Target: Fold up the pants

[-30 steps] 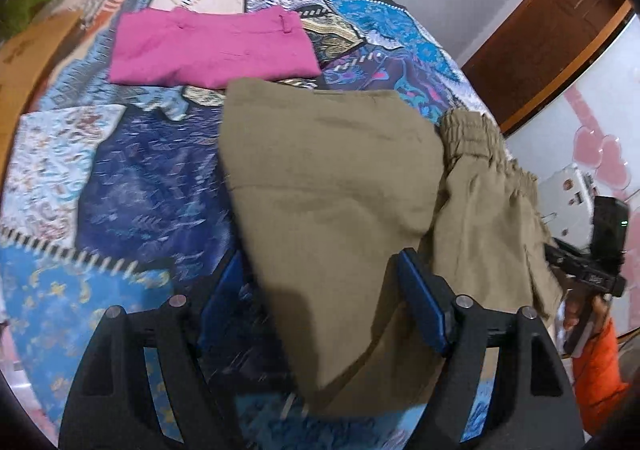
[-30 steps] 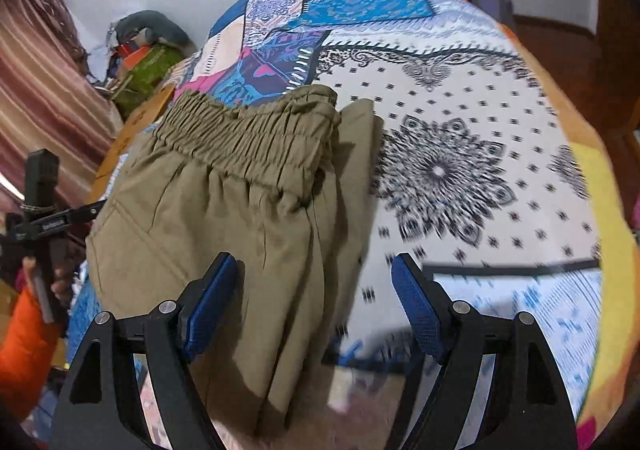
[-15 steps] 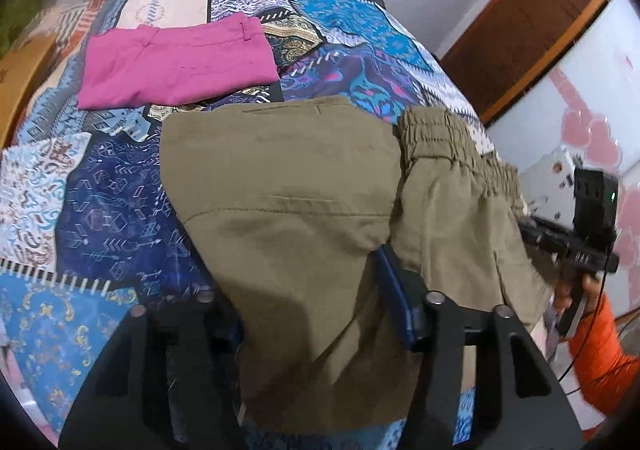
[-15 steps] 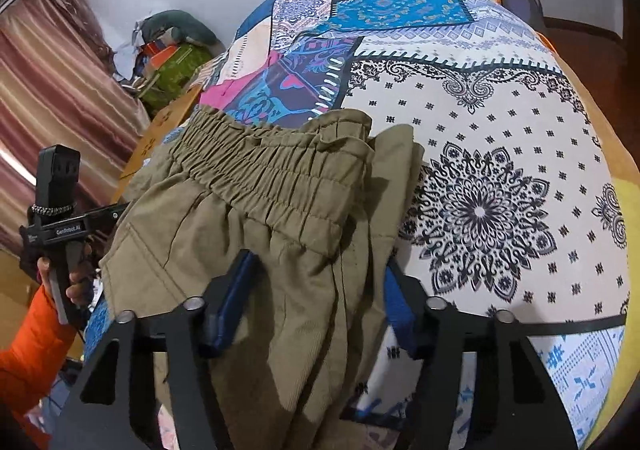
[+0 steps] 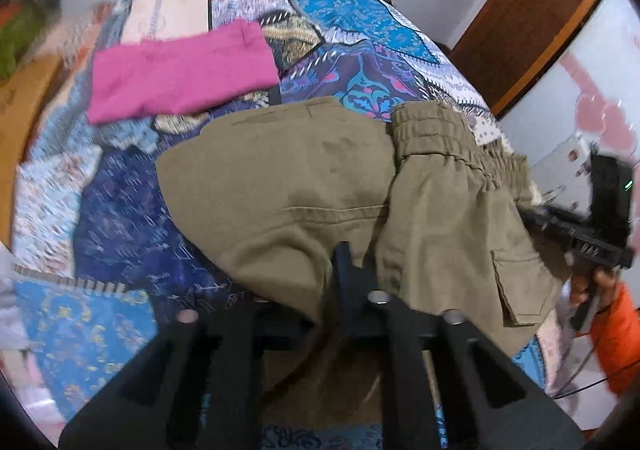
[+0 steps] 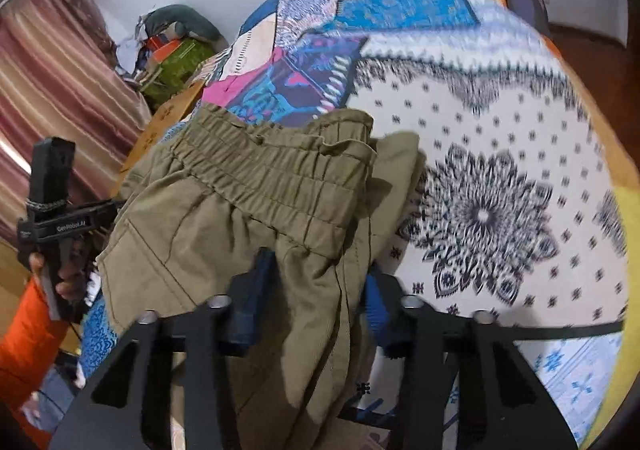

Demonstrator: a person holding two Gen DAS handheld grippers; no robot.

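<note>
- The olive-khaki cotton pants (image 5: 304,186), with a gathered elastic waistband (image 6: 276,178) and a flap pocket (image 5: 516,286), lie partly folded on the patchwork-print bedspread (image 5: 352,22); the near edge is raised off the bed where both tools bite it.
- The left gripper (image 5: 320,290) looks closed on a bunch of the leg cloth: one black finger shows beside the fabric and the other is buried under it.
- The right gripper (image 6: 316,290) has its blue-padded fingers (image 6: 256,290) drawn narrow, pinching the thick stack of layers just below the waistband.
- Judged from this, the step in hand is a fold carry: the near edge is gripped at two points, ready to go over the rest.
- The next move likely calls for both tools to travel together and level, so the layers do not slip or skew, then lay the edge flush before letting go.
- Only the left wrist view shows a folded magenta garment (image 5: 180,74) lying farther up the bed, well apart from the pants.
- Only the right wrist view shows the white mandala-print part of the spread, a striped maroon curtain (image 6: 56,66) and a clutter pile by the wall.
</note>
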